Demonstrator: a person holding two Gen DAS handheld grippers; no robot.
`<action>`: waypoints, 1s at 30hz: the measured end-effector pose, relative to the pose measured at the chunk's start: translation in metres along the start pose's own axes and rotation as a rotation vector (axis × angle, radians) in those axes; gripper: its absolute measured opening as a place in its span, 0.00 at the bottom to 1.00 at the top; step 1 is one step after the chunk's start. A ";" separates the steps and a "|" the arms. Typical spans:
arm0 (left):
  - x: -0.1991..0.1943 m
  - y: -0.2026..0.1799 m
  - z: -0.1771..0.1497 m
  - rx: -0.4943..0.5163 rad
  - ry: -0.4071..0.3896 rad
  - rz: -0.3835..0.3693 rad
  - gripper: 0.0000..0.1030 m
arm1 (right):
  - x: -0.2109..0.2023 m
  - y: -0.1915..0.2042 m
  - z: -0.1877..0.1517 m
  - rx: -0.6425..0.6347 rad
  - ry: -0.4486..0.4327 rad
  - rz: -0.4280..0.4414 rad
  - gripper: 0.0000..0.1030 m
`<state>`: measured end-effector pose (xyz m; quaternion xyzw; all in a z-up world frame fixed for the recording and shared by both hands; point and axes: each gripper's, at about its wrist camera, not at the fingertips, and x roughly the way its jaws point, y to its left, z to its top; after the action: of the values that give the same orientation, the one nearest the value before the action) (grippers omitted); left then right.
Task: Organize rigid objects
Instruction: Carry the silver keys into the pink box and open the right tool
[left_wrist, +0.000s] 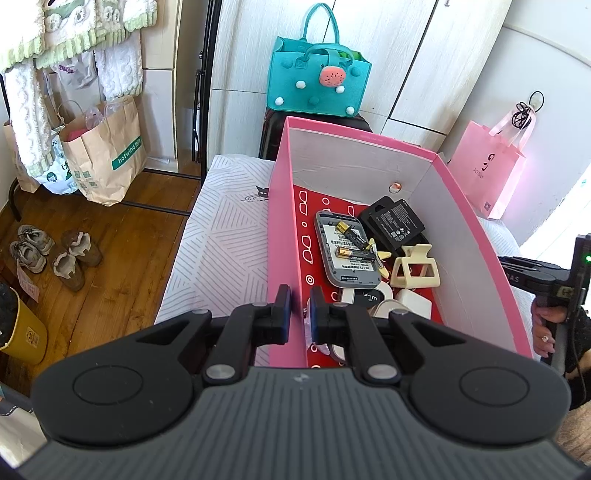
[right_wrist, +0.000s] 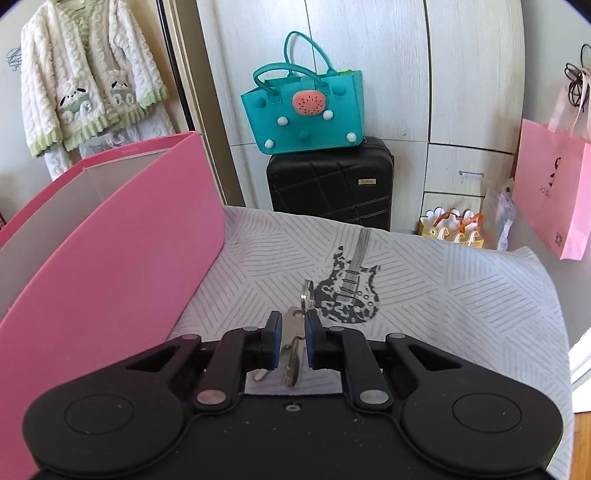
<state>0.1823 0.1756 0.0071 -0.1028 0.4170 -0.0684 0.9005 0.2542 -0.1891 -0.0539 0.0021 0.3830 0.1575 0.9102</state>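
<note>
A pink box (left_wrist: 284, 206) stands on a patterned cloth and holds a grey wifi device (left_wrist: 345, 258), two batteries (left_wrist: 351, 236), a black battery pack (left_wrist: 397, 221), a cream hair claw (left_wrist: 413, 267) and white items. My left gripper (left_wrist: 300, 299) is shut on the box's left wall near its front corner. My right gripper (right_wrist: 293, 319) is shut on a bunch of silver keys (right_wrist: 293, 339) with a ring (right_wrist: 306, 293), just above the cloth, right of the box (right_wrist: 110, 251).
A teal felt bag (right_wrist: 306, 110) sits on a black suitcase (right_wrist: 328, 184) behind the table. A pink paper bag (right_wrist: 554, 192) hangs at the right. The cloth (right_wrist: 443, 280) has a guitar print. Shoes (left_wrist: 55, 254) and paper bags (left_wrist: 107, 151) are on the floor left.
</note>
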 end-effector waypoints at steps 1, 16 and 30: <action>0.000 0.000 0.000 0.001 0.000 0.000 0.07 | 0.001 0.002 0.001 -0.004 -0.007 -0.011 0.18; 0.000 -0.003 -0.001 0.024 -0.003 0.007 0.07 | -0.025 -0.005 0.011 0.159 -0.091 0.119 0.04; -0.002 -0.004 -0.001 0.030 -0.001 0.021 0.07 | -0.095 0.041 0.056 0.117 -0.156 0.405 0.05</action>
<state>0.1803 0.1723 0.0086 -0.0852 0.4164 -0.0651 0.9029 0.2191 -0.1706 0.0572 0.1438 0.3116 0.3141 0.8852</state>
